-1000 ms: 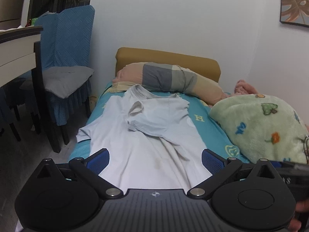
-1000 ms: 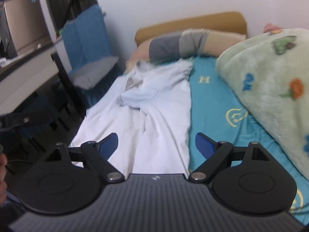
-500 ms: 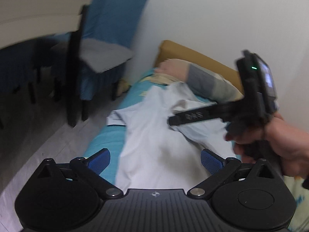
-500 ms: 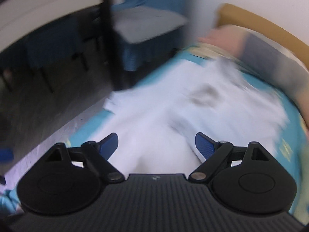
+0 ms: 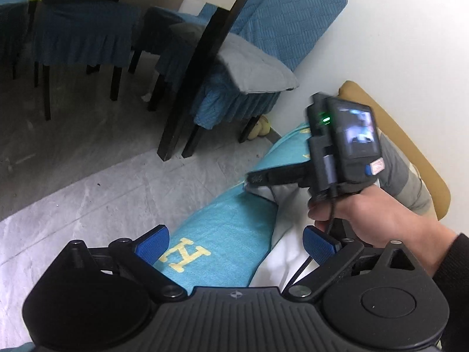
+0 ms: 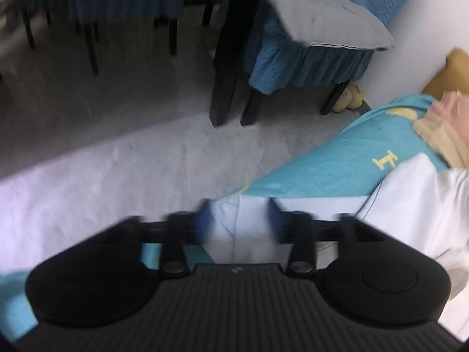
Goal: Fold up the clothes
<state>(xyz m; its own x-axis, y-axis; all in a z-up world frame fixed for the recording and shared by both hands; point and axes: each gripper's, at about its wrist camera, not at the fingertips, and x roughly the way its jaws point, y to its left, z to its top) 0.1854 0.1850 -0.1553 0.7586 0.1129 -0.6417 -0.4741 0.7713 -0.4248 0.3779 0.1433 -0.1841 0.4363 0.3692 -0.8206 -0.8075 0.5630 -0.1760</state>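
Shirt [image 6: 410, 205], pale and white, lies along the bed [image 5: 228, 228] with one sleeve hanging out over the bed's floor-side edge, and that sleeve is where my right claw [image 6: 240, 220] now sits. A second ago both claws faced up the bed toward the pillow [image 5: 410, 173] with the whole garment spread ahead; since then I have swung them toward the floor side, so the chair [image 6: 319, 29] beyond the bed fills both views. In the right wrist view the sleeve cloth shows between the right claw's pads, which have drawn much nearer together than they were, but the blur leaves me unable to tell whether they pinch the cloth yet. My left claw [image 5: 234, 240] hangs spread wide over the bed's teal sheet just beside the shirt's side edge, gripping nothing, while the person's right hand [image 5: 369, 217] holds the other tool further up the bed. I judge this as taking hold of the outer sleeve so it can be folded inward across the shirt's body.
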